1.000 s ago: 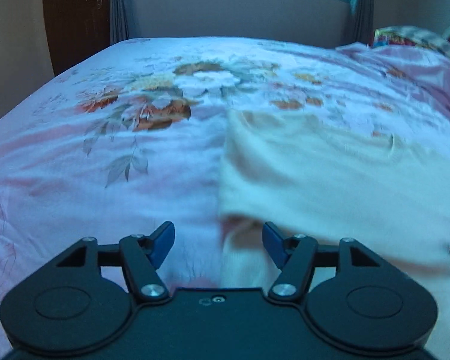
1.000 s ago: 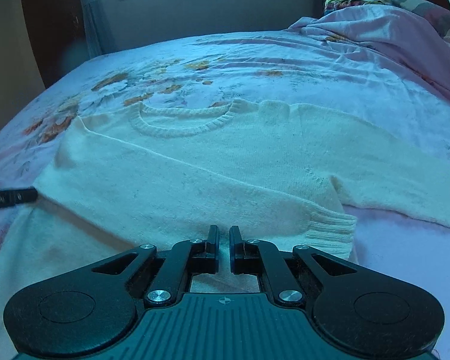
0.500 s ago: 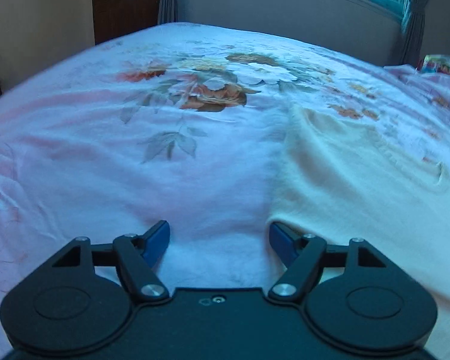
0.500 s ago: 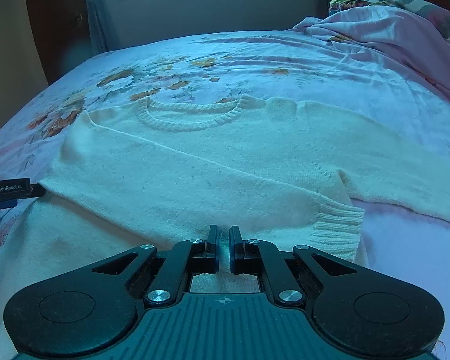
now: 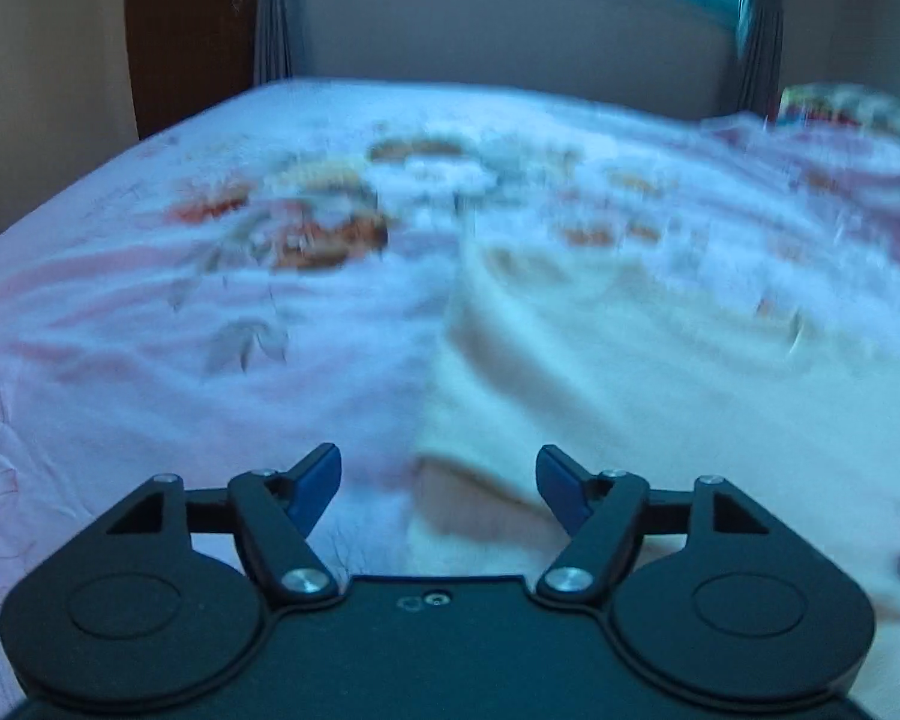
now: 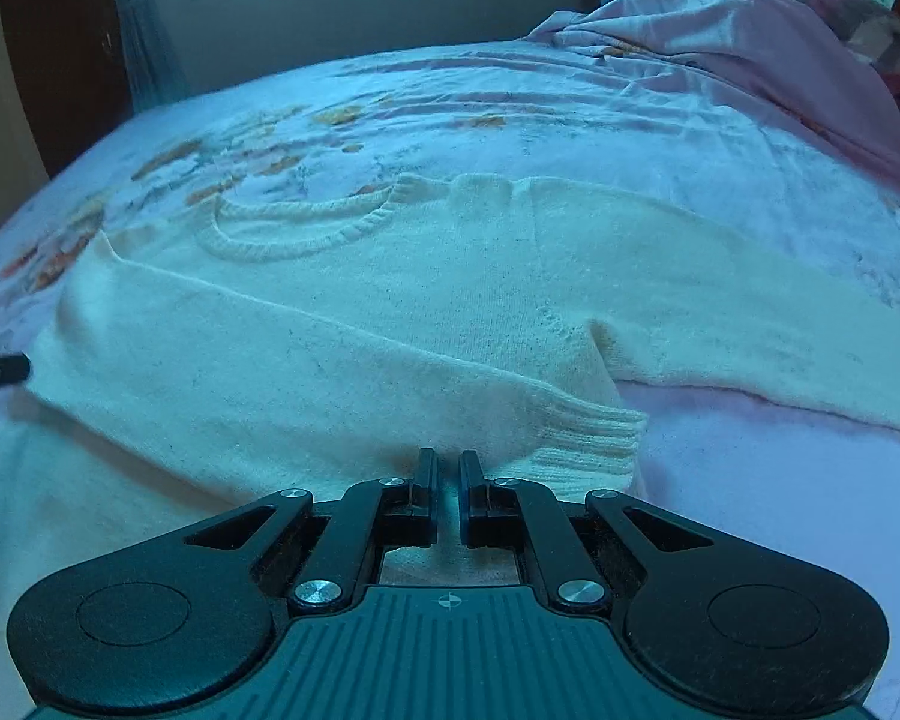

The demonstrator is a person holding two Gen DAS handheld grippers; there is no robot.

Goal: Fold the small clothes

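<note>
Cream sweater (image 6: 390, 312) lay flat on the floral bed sheet (image 6: 630, 120), neckline (image 6: 294, 228) toward the far window, one sleeve (image 6: 306, 360) already crossed over the chest so its ribbed cuff (image 6: 588, 438) ended just ahead of the right gripper (image 6: 447, 468). Right jaws were nearly closed, thin gap only, and looked pinched on the sweater fabric near that cuff (contact itself hidden under the fingers, so a judgement). Other sleeve (image 6: 780, 360) ran out flat to the right, long axis roughly crosswise to the jaws. Left gripper (image 5: 438, 480) hung with jaws wide apart, holding nothing, at the sweater's left edge (image 5: 444, 360), where a lifted fold sat between the blue pads (image 5: 315, 483); left view motion-blurred. Left gripper tip (image 6: 0, 369) showed at the sweater's left side in the right view. Right hand was nearer the unfolded sleeve, so it likely takes that fold next.
</note>
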